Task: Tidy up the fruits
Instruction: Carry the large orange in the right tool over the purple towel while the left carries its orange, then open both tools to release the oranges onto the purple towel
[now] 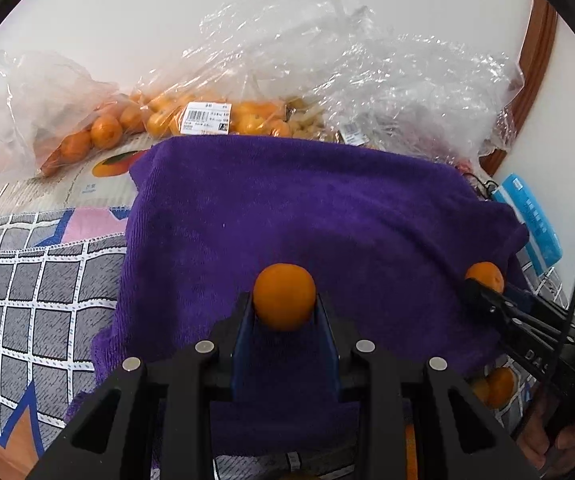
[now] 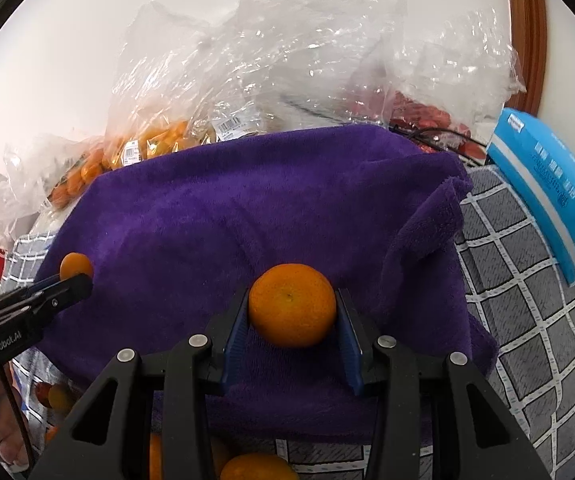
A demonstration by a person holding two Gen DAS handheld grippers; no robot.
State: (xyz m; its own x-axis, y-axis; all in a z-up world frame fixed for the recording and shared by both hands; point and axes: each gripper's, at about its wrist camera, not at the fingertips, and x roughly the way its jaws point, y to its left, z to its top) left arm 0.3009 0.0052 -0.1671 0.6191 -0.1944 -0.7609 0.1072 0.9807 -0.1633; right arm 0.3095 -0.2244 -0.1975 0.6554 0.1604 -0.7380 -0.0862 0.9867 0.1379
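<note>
- Left gripper (image 1: 284,310) clamps a small orange (image 1: 284,296) over the near part of the purple towel (image 1: 287,208); fruit bags (image 1: 159,116) lie far behind.
- Right gripper (image 2: 292,316) pinches a bigger orange (image 2: 292,305) above the towel's near edge; a blue box (image 2: 547,188) sits right.

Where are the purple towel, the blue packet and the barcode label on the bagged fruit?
purple towel (image 2: 247,200): right wrist view, bare middle of the cloth.
blue packet (image 2: 547,192): right wrist view, its printed face.
barcode label (image 1: 206,119): left wrist view, centre of the white sticker.
</note>
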